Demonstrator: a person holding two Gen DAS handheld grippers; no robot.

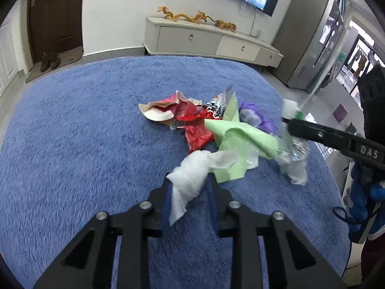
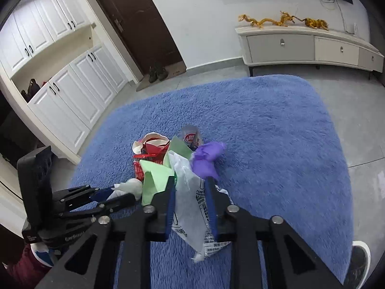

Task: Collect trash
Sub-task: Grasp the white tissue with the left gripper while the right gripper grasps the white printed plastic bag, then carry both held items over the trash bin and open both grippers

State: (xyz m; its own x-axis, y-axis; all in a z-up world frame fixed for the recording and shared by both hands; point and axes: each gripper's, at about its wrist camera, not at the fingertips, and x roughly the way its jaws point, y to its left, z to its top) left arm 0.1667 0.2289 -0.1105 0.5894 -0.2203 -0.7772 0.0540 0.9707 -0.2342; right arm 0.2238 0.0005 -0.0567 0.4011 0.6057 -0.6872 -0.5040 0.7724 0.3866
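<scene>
A heap of trash lies on the blue rug (image 1: 72,132): a crushed red-and-cream paper cup (image 1: 166,107), a red wrapper (image 1: 198,136), green paper (image 1: 235,137) and a purple wad (image 1: 255,115). My left gripper (image 1: 190,181) is shut on a crumpled white tissue (image 1: 192,173) at the heap's near edge; it also shows in the right wrist view (image 2: 115,193). My right gripper (image 2: 191,185) is shut on a white plastic bag (image 2: 192,207), with the purple wad (image 2: 208,159) just beyond its fingertips. In the left wrist view the right gripper (image 1: 288,122) comes in from the right.
A low white TV cabinet (image 1: 209,39) with golden dragon figures stands beyond the rug under a wall screen. A brown door (image 2: 139,24) with shoes on a mat and white cupboards (image 2: 67,96) are at the left. A steel fridge (image 1: 317,43) stands at the right.
</scene>
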